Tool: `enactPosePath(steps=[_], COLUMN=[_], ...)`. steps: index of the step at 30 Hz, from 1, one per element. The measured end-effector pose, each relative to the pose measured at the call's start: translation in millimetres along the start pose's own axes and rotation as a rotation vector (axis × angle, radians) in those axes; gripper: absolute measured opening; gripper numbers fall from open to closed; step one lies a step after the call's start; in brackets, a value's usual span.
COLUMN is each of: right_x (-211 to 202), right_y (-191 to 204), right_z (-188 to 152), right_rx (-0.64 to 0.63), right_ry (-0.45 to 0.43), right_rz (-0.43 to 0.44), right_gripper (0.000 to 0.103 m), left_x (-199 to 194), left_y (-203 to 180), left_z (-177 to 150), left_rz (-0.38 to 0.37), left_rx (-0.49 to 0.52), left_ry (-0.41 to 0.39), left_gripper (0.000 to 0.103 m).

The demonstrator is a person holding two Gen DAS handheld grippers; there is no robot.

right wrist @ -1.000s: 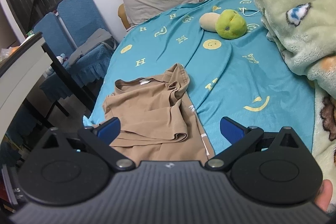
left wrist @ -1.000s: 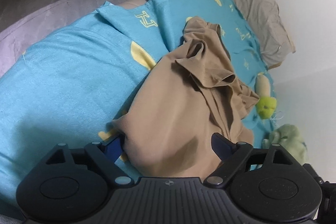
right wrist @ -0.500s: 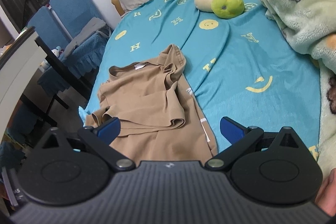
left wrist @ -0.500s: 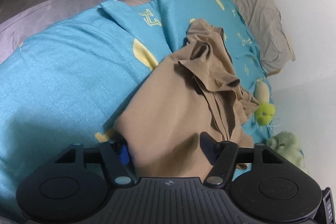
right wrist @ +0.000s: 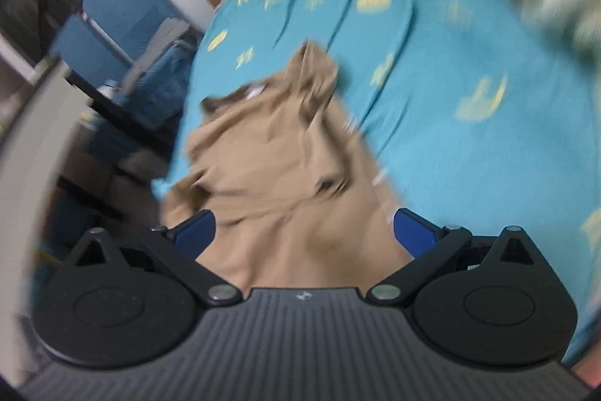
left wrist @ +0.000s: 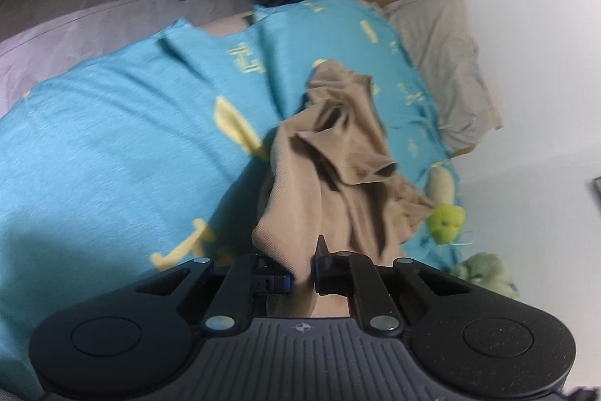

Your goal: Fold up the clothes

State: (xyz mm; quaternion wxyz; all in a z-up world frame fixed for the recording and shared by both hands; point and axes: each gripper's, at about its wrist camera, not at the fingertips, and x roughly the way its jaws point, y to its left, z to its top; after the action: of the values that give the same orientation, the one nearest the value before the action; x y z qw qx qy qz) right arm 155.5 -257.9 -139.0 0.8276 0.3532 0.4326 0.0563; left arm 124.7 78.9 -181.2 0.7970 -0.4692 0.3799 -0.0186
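left claw (left wrist: 302, 267), fingers together, clamped on a bunched edge of the tan shirt (left wrist: 338, 153); the shirt lies crumpled on the blue bed (left wrist: 112, 153), near its edge. right claw (right wrist: 304, 232), fingers apart, hovers over the shirt's near hem, holding nothing. risk: the thin pinch may slip if pulled hard, or one-sided lifting may drag the shirt into a twist, since the far sleeve is tangled.
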Motion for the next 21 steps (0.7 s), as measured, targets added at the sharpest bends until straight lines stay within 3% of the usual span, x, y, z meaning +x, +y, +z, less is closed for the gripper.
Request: enactPosePath(steps=[6, 9, 15, 17, 21], right_x=[41, 57, 65, 58, 44], right_y=[-39, -38, -54, -60, -65], right_z=[-21, -34, -39, -38, -34], right_rx=[0.425, 0.47, 0.523, 0.532, 0.513], right_ry=[0.271, 0.336, 0.28, 0.221, 0.11], right_rz=[0.253, 0.282, 0.199, 0.17, 0.091], right_gripper=[0.103, 0.103, 0.097, 0.076, 0.058], left_x=[-8, -12, -16, -15, -16], left_y=[-10, -11, -9, -9, -8], left_z=[-2, -1, 0, 1, 2], left_rz=[-0.091, -0.12, -0.159, -0.162, -0.162], left_rx=[0.017, 0.008, -0.021, -0.026, -0.029], left_ry=[-0.028, -0.041, -0.059, -0.061, -0.066], left_gripper=[0.009, 0.008, 0.008, 0.008, 0.008])
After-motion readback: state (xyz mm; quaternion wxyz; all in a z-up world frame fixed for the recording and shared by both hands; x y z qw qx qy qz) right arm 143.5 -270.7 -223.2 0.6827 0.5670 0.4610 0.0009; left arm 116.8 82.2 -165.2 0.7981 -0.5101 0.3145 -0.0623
